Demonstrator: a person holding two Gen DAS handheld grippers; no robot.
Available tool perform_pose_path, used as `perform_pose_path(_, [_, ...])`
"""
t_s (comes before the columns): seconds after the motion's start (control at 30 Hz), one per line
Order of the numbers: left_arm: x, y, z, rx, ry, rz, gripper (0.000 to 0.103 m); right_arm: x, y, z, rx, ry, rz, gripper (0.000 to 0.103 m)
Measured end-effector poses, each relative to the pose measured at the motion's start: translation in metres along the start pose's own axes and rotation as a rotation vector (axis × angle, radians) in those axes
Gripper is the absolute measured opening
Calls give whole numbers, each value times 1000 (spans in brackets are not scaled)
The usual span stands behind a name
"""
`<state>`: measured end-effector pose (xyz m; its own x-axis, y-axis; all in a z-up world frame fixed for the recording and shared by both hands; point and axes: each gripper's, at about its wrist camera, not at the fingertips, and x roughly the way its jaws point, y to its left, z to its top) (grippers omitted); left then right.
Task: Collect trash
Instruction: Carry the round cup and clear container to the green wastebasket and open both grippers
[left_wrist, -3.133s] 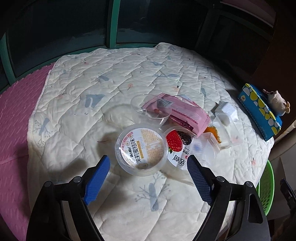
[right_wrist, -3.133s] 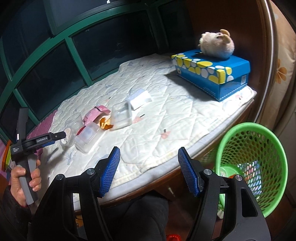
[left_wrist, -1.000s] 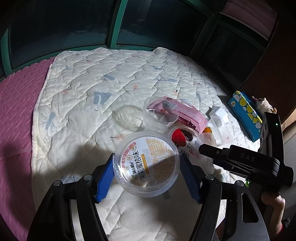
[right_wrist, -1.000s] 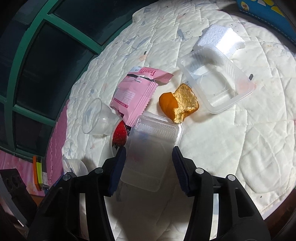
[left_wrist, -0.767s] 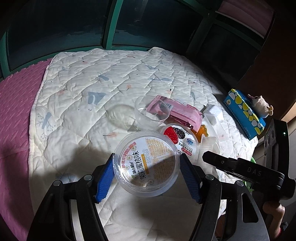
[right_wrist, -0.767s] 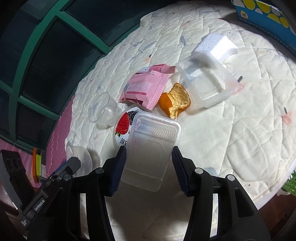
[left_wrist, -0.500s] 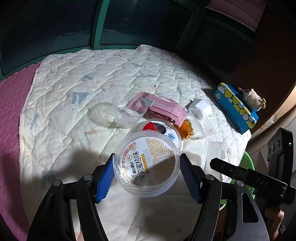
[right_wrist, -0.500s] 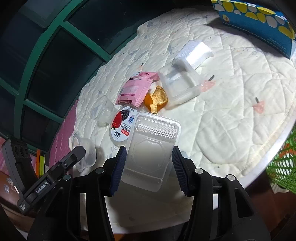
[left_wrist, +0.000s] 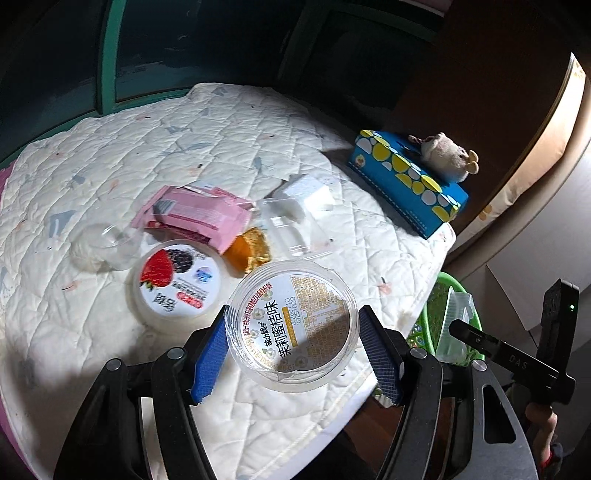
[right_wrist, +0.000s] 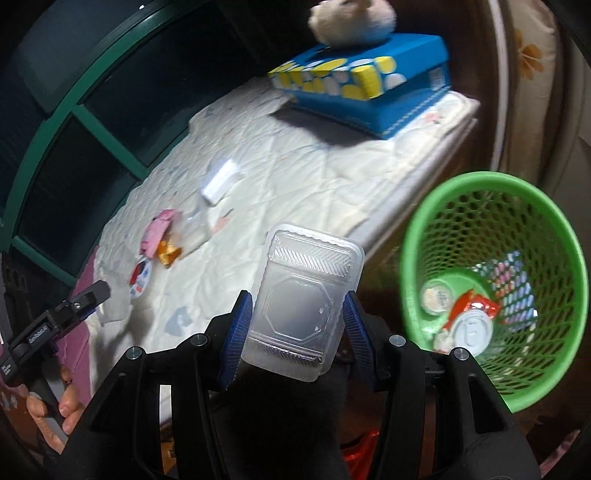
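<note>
Both blue-padded fingers (left_wrist: 207, 360) of the left gripper (left_wrist: 293, 356) are pressed against the sides of a round clear cup (left_wrist: 293, 325), its printed lid turned up toward the camera, held above the near edge of the white quilt (left_wrist: 184, 140). Likewise, the right gripper (right_wrist: 295, 332) is closed on one clear rectangular tray (right_wrist: 303, 302), whose long axis runs away from the camera along the fingers, raised just left of the green basket (right_wrist: 461, 192).

On the quilt are counted one strawberry-lidded cup (left_wrist: 177, 280), one clear cup lying on its side (left_wrist: 107, 243), one pink wrapper (left_wrist: 195, 218), one orange peel (left_wrist: 249, 251), one open clear tray (left_wrist: 288, 229) and one white foam block (left_wrist: 306, 192). One blue tissue box (left_wrist: 406, 184) carries one plush toy (left_wrist: 443, 157).

In the basket, two round lidded cups (right_wrist: 436, 295) and one red wrapper (right_wrist: 472, 306) are seen.
</note>
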<state>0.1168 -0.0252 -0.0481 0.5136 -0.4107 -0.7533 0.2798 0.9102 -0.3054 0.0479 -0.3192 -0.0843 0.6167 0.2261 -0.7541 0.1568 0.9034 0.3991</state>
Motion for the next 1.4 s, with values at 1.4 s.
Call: perform_pose_path(1.4, [83, -194, -13, 306, 164, -174, 66, -63, -162, -12, 181, -163, -254, 63])
